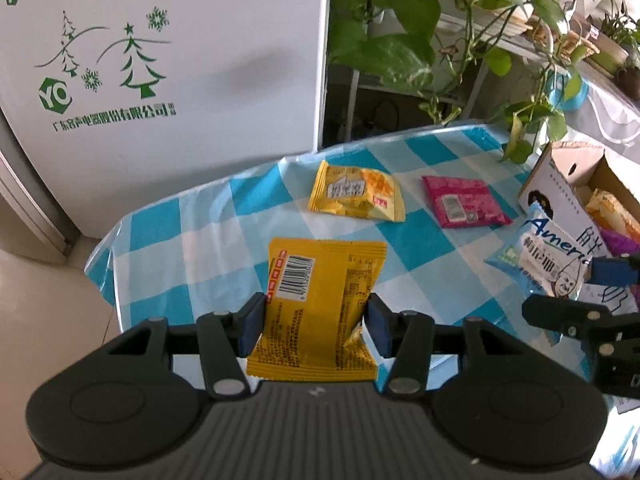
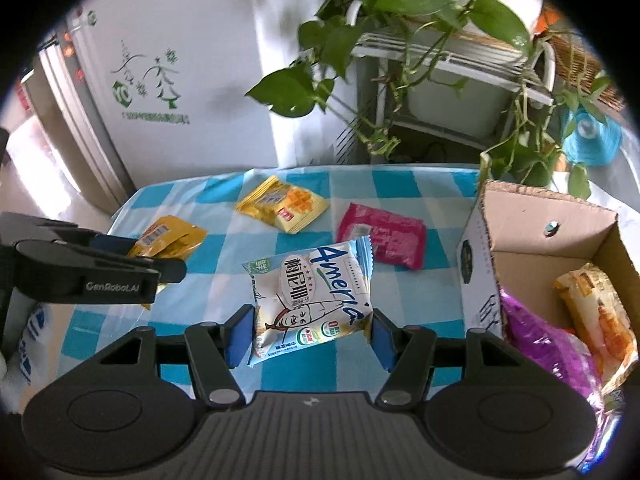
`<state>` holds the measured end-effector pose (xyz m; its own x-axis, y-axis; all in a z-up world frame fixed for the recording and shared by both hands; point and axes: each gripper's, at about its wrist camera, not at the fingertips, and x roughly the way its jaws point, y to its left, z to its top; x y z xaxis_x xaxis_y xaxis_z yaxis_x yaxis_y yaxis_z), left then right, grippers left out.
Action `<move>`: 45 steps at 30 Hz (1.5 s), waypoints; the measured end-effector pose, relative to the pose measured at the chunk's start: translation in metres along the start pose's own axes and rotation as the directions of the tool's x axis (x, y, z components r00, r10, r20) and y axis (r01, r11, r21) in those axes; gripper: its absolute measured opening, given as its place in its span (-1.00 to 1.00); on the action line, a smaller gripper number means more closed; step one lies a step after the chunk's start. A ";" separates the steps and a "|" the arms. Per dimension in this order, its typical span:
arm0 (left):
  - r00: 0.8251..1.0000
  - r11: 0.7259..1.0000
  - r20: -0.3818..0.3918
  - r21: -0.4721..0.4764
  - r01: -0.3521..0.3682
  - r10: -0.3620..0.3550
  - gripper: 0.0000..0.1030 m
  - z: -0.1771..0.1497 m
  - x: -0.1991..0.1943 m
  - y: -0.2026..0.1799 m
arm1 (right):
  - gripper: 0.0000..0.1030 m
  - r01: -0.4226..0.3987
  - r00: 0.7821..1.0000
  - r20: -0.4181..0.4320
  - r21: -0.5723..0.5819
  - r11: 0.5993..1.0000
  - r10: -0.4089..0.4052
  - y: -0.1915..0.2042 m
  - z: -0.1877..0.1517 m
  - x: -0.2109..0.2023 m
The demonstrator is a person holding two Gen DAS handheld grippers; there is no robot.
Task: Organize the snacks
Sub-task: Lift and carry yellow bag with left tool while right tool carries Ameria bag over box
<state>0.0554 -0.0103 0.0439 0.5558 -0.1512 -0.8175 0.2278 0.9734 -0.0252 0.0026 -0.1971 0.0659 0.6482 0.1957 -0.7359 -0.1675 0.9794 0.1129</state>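
Note:
My left gripper point(image 1: 316, 320) is shut on a yellow snack packet with a barcode point(image 1: 320, 300) and holds it above the blue checked tablecloth point(image 1: 192, 232). My right gripper point(image 2: 306, 336) is shut on a white and blue snack packet point(image 2: 312, 296), held just left of an open cardboard box point(image 2: 540, 236). The same white packet point(image 1: 540, 260) shows at the right of the left wrist view. A yellow cracker packet point(image 2: 282, 204) and a pink packet point(image 2: 382, 234) lie flat on the table beyond both grippers. The box holds a purple packet point(image 2: 548, 344) and an orange packet point(image 2: 596, 312).
A white fridge with green tree prints point(image 1: 160, 60) stands behind the table's left side. Trailing green plants on a white rack point(image 2: 420, 60) hang over the far edge. A blue object point(image 2: 592, 136) sits at the far right. The floor point(image 1: 40, 300) drops off left of the table.

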 end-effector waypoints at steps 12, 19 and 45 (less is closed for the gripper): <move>0.998 0.999 0.055 -0.037 -0.011 0.013 0.02 0.016 -0.015 -0.017 | 0.30 0.032 0.996 0.087 0.044 0.999 -0.035 -0.024 0.009 -0.022; 0.996 0.999 0.088 -0.038 0.010 -0.007 0.02 0.026 -0.023 -0.039 | 0.31 0.046 0.989 0.136 0.076 0.996 -0.056 -0.039 0.014 -0.036; 0.974 0.986 0.155 0.027 0.166 -0.168 0.02 0.049 -0.025 -0.132 | 0.31 0.074 0.963 0.227 0.298 0.952 -0.146 -0.128 0.013 -0.086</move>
<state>0.0507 -0.1432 0.0955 0.6265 -0.3374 -0.7026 0.3381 0.9299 -0.1450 -0.0219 -0.3390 0.1231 0.8173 0.0567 -0.5734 0.1101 0.9615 0.2520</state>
